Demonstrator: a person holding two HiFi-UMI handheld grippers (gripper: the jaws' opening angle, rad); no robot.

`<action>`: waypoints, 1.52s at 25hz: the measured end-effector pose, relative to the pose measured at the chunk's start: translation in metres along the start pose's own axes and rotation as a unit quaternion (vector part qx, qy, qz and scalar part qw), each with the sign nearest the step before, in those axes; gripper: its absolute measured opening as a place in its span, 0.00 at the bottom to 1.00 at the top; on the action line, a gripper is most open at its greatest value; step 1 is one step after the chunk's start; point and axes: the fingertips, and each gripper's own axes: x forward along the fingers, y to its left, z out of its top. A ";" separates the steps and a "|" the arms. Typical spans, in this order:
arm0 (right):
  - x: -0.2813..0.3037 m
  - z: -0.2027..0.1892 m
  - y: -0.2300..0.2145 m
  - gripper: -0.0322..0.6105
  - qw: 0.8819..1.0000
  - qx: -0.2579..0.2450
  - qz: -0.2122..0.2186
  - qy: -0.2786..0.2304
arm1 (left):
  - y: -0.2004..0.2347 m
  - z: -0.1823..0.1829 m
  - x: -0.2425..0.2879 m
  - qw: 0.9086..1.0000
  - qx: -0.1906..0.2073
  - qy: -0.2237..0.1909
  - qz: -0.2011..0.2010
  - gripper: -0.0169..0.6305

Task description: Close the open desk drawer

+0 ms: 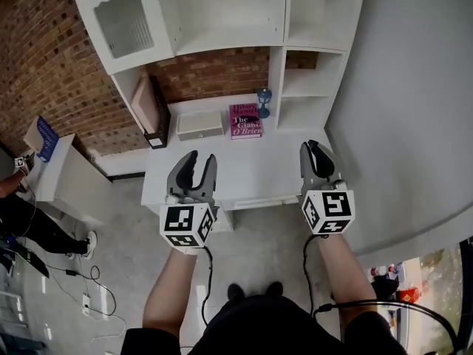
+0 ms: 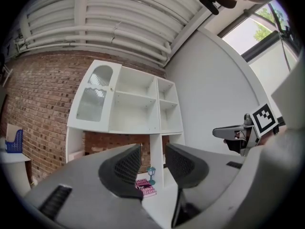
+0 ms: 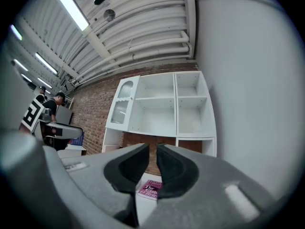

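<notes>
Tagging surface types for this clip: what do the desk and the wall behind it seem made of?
Desk: probably painted or laminated board, smooth matte white, with flat panel edges; which one is unclear. Wall: bare red-brown brick, rough, with pale mortar joints showing.

The white drawer (image 1: 255, 202) sits under the desk's (image 1: 251, 168) front edge, midway along it, showing only as a narrow strip. It seems pushed in, though the steep view leaves that uncertain.

Brick wall (image 1: 44, 65), white shelving (image 1: 229, 13), perhaps concrete floor (image 1: 126, 250)
</notes>
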 end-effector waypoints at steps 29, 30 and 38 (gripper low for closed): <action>-0.006 0.036 0.023 0.12 0.999 -0.014 0.029 -0.034 | 0.001 0.029 -0.003 1.000 0.003 -0.018 -0.012 0.27; -0.005 0.035 0.024 0.12 0.999 -0.014 0.029 -0.033 | 0.001 0.029 -0.003 1.000 0.002 -0.018 -0.013 0.27; 0.001 0.032 0.028 0.12 0.999 -0.008 0.027 -0.033 | 0.009 0.025 -0.002 1.000 0.002 -0.018 -0.014 0.27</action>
